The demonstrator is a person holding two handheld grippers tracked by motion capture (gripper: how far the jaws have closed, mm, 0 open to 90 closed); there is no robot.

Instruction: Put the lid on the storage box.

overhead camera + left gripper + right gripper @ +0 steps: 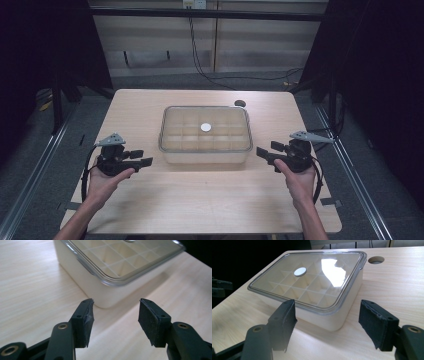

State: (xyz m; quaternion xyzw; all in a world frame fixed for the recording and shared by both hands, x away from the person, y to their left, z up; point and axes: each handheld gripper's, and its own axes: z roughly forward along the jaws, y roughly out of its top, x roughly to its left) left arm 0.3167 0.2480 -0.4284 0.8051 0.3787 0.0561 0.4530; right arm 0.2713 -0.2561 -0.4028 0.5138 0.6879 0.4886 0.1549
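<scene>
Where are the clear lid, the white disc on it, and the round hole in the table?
clear lid (329, 290), right gripper view, on its glossy top.
white disc (205, 127), high view, at its centre.
round hole (376, 260), right gripper view, in its opening.

Light wood-grain table (150, 210), rounded corners, one box on it.
Sitting directly on the top, roughly centred and toward the far half: a cream rectangular plastic box with a clear lid (205, 131). Its inside is split into a grid of small compartments, visible through the lid; a small white round disc (205, 127) sits at the lid's centre. Box base is flat on the wood, long side parallel to the table's near edge. A round dark cable hole (240, 103) is cut into the tabletop just beyond the box's far right corner. The table stands on a grey floor (30, 165).
</scene>
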